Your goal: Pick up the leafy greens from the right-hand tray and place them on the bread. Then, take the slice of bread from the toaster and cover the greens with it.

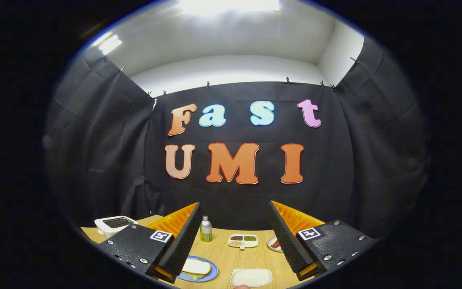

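**Wooden table, gripper spread wide above it**

Ridged pads face each other across a wide gap: the gripper (235, 245) is spread open and holds nothing, raised over the light wooden tabletop (225, 257). Between the fingers, nearest the camera, lies a white rounded-rectangle tray (251, 277) with nothing visible in it. Just beside the left finger's tip sits a round blue plate (211, 274) carrying a pale slice of bread (196, 266), with a strip of leafy greens (193, 276) showing under the slice's near edge. Farther ahead, between the fingers, a white divided dish (243, 241) holds small portions of brown, green and pale fillings. A small green-labelled bottle with a silver cap (205, 229) stands close to the left finger. A small white plate with something reddish (274, 243) peeks out beside the right finger. Beyond the left finger's body stands a white toaster (114, 224), its dark slot facing up.
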A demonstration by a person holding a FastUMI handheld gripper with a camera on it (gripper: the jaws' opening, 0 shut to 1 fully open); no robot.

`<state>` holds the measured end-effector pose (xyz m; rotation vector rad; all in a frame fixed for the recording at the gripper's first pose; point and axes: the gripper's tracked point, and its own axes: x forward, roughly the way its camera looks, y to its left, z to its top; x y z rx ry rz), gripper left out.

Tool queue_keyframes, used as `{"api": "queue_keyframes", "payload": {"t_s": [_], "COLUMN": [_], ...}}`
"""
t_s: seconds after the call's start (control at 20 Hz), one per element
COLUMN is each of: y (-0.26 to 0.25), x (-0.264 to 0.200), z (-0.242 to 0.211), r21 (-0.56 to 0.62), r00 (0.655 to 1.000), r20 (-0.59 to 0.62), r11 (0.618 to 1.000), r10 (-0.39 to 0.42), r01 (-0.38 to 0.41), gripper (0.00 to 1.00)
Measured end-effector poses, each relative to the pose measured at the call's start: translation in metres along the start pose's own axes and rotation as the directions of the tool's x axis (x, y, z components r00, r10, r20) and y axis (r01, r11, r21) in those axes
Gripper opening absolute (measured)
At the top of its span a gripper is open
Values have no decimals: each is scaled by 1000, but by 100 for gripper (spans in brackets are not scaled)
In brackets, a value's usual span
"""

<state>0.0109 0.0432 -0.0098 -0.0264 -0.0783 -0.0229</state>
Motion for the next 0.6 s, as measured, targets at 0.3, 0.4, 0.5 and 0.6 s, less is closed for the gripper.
{"api": "queue_keyframes", "payload": {"t_s": [0.3,0.4,0.5,0.6], "y": [2,-2,-2,-1], "x": [-1,4,6,7], "z": [6,3,7,4], "r21": [4,15,34,41], "r00": [1000,1000,1000,1000], "r20": [12,-14,-14,-20], "r11": [1000,1000,999,999], "r10": [-10,-23,-27,-20], "r01": [10,23,27,21], "gripper": [98,98,98,98]}}
